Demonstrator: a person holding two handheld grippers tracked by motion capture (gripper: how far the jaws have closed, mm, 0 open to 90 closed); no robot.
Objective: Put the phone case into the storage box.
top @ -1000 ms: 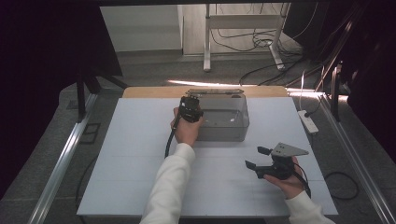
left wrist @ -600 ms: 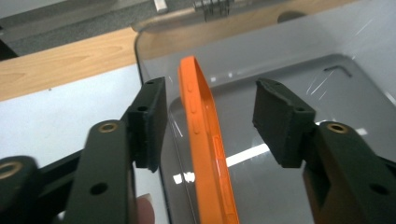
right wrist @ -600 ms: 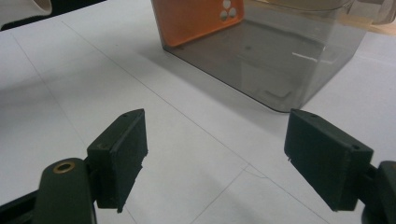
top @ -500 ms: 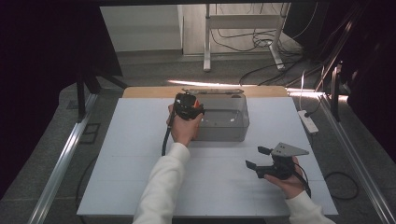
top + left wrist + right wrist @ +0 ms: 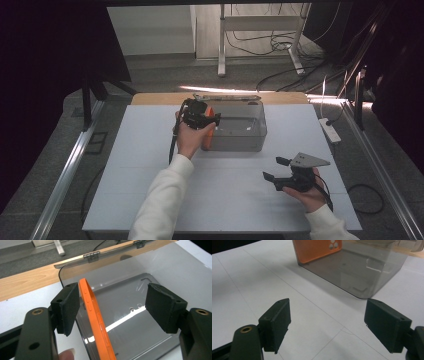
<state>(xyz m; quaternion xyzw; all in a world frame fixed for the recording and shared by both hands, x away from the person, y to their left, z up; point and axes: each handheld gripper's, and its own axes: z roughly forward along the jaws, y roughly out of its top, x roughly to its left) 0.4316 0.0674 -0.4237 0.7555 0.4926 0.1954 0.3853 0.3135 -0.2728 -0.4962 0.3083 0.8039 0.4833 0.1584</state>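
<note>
A smoky clear plastic box point(image 5: 240, 142) stands open at the back middle of the white table. An orange phone-shaped slab point(image 5: 209, 134) stands on its edge inside the box point(image 5: 130, 322), against the left wall. My left gripper point(image 5: 200, 116) hovers just above it. In the left gripper view the orange slab point(image 5: 93, 307) rises between the jaws of my left gripper point(image 5: 115, 302), near the left pad, with neither pad pressing on it. These jaws have just been opening. My right gripper point(image 5: 271, 168) rests open and empty at the front right, facing the box point(image 5: 362, 267) and slab point(image 5: 319, 250).
The box's hinged lid point(image 5: 227, 97) lies back over a wooden strip point(image 5: 150, 98) at the table's far edge. A white power strip point(image 5: 330, 131) lies at the right edge. Bare white tabletop point(image 5: 225, 200) spreads in front of the box.
My left gripper has lifted off the box's left end and its jaws have spread. The orange slab now stands free inside the box. The right hand has not moved.
</note>
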